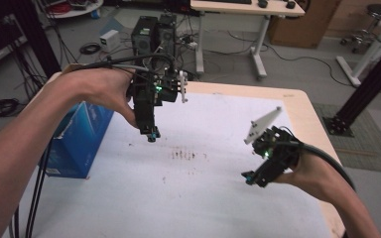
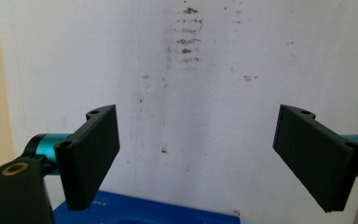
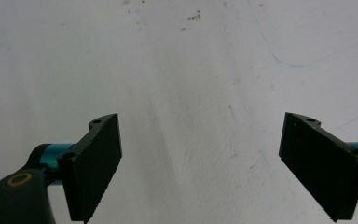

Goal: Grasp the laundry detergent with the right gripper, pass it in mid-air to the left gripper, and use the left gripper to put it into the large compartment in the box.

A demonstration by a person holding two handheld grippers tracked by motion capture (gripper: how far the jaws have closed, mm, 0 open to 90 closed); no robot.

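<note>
The left gripper (image 1: 152, 135) hangs over the table (image 1: 297, 106), pointing down, right next to the blue box (image 1: 79, 141). Its jaws stand wide apart w/ nothing between them. The right gripper (image 1: 248, 177) waits low over the white sheet (image 1: 218, 198) on the other side, well apart from the box. Its jaws are wide apart too, nothing in them.

The job in hand looks like picking up the box, since it's the thing nearest the left gripper. To do it well: bring the left gripper over to the box's top edge, keep it straight up & down, and put one jaw on each side of a wall or flap before closing. Go slow, bc the box sits at the table's left edge and a bump could push it off. Close gently; cardboard bends. The right gripper can help hold the other side if the box is heavy.

The box is bright blue w/ shiny sides and some small print I can't read. It stands at the left side of the table, partly behind the person's arm. In the left gripper view its blue top (image 2: 158, 210) peeks in at the bottom, w/ a dip in it.

Brown marks (image 1: 183, 155) sit on the sheet, in the middle.
</note>
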